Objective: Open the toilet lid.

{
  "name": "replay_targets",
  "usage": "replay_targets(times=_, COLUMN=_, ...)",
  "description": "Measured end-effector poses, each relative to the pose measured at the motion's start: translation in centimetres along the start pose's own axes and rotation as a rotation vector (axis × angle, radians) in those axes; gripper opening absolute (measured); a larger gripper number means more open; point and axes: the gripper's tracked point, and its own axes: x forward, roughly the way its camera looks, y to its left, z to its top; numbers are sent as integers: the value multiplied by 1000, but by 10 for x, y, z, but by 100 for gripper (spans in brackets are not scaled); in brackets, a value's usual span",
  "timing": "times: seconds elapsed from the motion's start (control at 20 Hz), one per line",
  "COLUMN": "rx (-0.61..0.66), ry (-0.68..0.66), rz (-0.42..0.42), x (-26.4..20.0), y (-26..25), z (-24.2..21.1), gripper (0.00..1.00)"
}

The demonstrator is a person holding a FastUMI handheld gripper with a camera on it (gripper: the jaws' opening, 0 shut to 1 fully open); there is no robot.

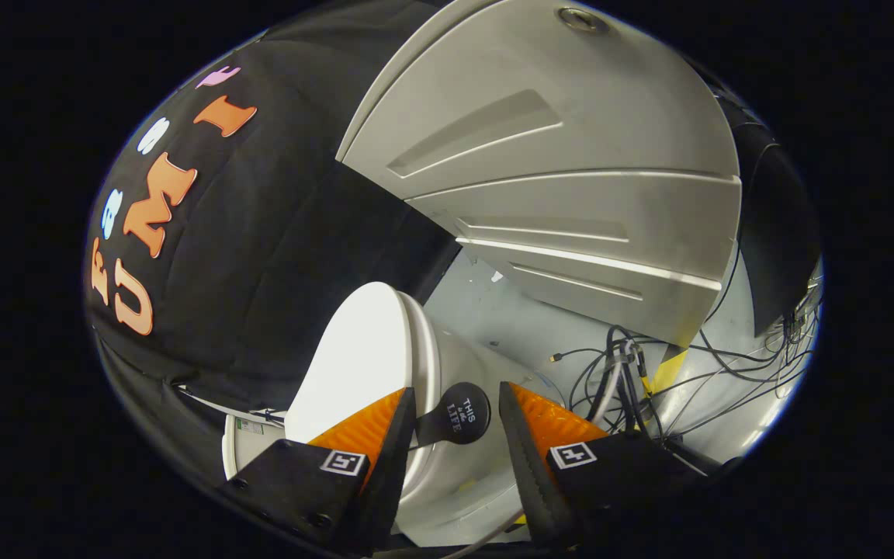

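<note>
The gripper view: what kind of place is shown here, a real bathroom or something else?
Probably a mock-up booth, not a real bathroom: a white toilet stands against a black cloth wall, with loose cables on the floor. The open gripper frames a round black handle.

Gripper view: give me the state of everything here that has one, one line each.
Toilet lid: raised, standing up off the bowl.
Black round tab on the lid's edge: between the jaws, neither finger visibly pressing on it.
Gripper: jaws apart, open around the tab.
Toilet bowl: uncovered below the jaws.
Cables: loose and tangled on the floor beyond the toilet.
</note>
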Motion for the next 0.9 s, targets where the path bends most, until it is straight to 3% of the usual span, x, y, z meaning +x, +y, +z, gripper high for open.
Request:
replay_targets(times=0.1, rx=0, ry=20, rz=2, x=6, y=0, z=-8, gripper=55)
replay_targets(times=0.15, rx=-11, ry=20, rz=-10, x=6, y=-6, z=-9, gripper=55)
replay_targets(times=0.25, rx=0, ry=58, rz=26, x=2, y=-3, z=-16, gripper=44)
replay_targets(times=0.35, rx=25, ry=66, rz=72, x=-11, y=4, z=-12, gripper=23)
replay_targets(times=0.45, rx=15, ry=15, rz=85, x=-16, y=14, z=-4, gripper=8)
replay_targets(times=0.6, rx=-62, ry=-101, rz=119, x=-31, y=42, z=14, gripper=8)
replay_targets(times=0.7, rx=-169, ry=-232, rz=130, x=-33, y=70, z=36, gripper=8)
replay_targets(times=0.9, rx=-359, ry=-370, rz=143, x=-64, y=126, z=53, gripper=8)
